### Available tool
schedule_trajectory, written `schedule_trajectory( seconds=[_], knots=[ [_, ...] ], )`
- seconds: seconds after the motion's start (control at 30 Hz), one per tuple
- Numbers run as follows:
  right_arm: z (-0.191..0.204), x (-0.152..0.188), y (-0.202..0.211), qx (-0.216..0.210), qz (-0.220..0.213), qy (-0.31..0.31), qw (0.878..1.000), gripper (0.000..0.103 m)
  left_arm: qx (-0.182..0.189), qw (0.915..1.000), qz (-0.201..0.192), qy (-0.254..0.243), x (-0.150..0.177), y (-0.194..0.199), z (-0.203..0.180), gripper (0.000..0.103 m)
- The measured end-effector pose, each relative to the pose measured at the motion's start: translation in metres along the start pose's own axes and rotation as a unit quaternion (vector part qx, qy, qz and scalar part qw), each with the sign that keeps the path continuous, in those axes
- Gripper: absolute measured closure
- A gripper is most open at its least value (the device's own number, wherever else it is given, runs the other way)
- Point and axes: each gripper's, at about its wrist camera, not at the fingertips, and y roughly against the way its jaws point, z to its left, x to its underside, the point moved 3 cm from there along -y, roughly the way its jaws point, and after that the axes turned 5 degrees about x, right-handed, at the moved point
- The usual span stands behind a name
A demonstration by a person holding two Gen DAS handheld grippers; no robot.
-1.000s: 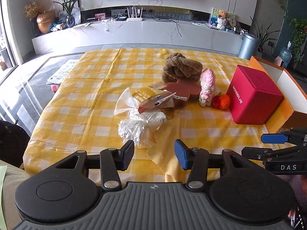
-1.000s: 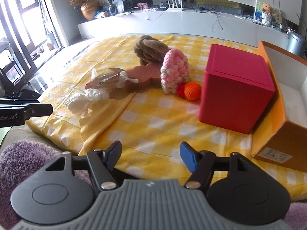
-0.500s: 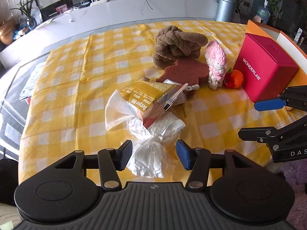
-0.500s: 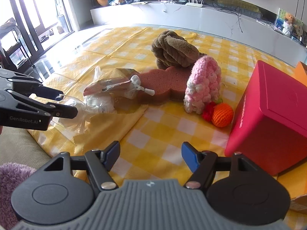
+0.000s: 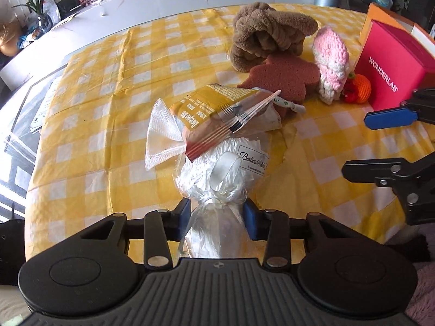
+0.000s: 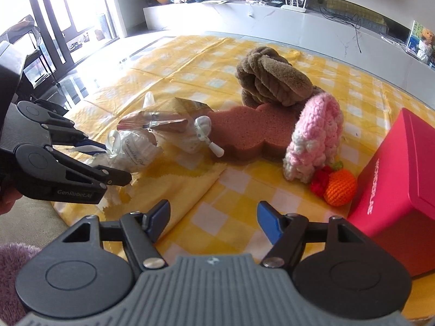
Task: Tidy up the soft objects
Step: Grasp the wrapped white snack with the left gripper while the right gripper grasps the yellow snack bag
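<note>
A clear gift bag [image 5: 225, 174] of white stuffing, tied with a ribbon, lies near the table's front edge. Its twisted neck sits between the pads of my left gripper [image 5: 217, 213], whose jaws are closing and touch the plastic on both sides. A yellow bread bag [image 5: 217, 116] leans on top of it. Behind lie a brown sponge [image 5: 282, 77], a brown knotted plush [image 5: 269, 35], a pink crochet toy [image 5: 331, 59] and an orange crochet ball [image 5: 360, 88]. My right gripper [image 6: 213, 214] hovers open and empty over the yellow cloth, right of the left gripper [image 6: 114, 163].
A red box [image 5: 391, 70] marked WONDERLAB stands at the right, with an open orange cardboard box [image 5: 372, 19] behind it. The yellow checked tablecloth [image 5: 108, 108] covers the table. A purple fluffy cloth [image 6: 11, 266] lies below the front edge.
My left gripper came forward and down onto the gift bag's neck, and its jaws narrowed around it. My right gripper moved left, closer to the sponge and the crochet toys, still open.
</note>
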Motion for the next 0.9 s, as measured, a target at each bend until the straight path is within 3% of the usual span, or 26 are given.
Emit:
schedule_trajectory(
  seconds=[0.23, 0.43, 0.53, 0.67, 0.73, 0.9],
  knots=[
    [0.017, -0.034, 0.0, -0.02, -0.033, 0.022, 0.999, 0.033, 0.024, 0.996, -0.035, 0.078, 0.009, 0.043, 0.015, 0.059],
    [0.032, -0.059, -0.007, -0.034, -0.041, 0.019, 0.998, 0.033, -0.037, 0.9865, -0.068, 0.145, 0.012, 0.073, 0.039, 0.059],
    [0.041, -0.067, -0.016, -0.038, -0.041, 0.015, 0.998, 0.033, -0.052, 0.9821, -0.069, 0.167, 0.009, 0.069, 0.052, 0.059],
    [0.055, -0.073, -0.038, -0.047, -0.025, 0.007, 0.999, 0.035, -0.045, 0.9786, -0.068, 0.189, 0.011, 0.054, 0.056, 0.059],
    [0.061, -0.072, -0.051, -0.048, -0.012, 0.007, 0.999, 0.042, -0.042, 0.9778, -0.064, 0.195, 0.012, 0.045, 0.058, 0.059],
    [0.068, -0.067, -0.072, -0.046, 0.011, 0.002, 0.999, 0.043, -0.03, 0.9769, -0.054, 0.204, 0.018, 0.031, 0.059, 0.06]
  ],
)
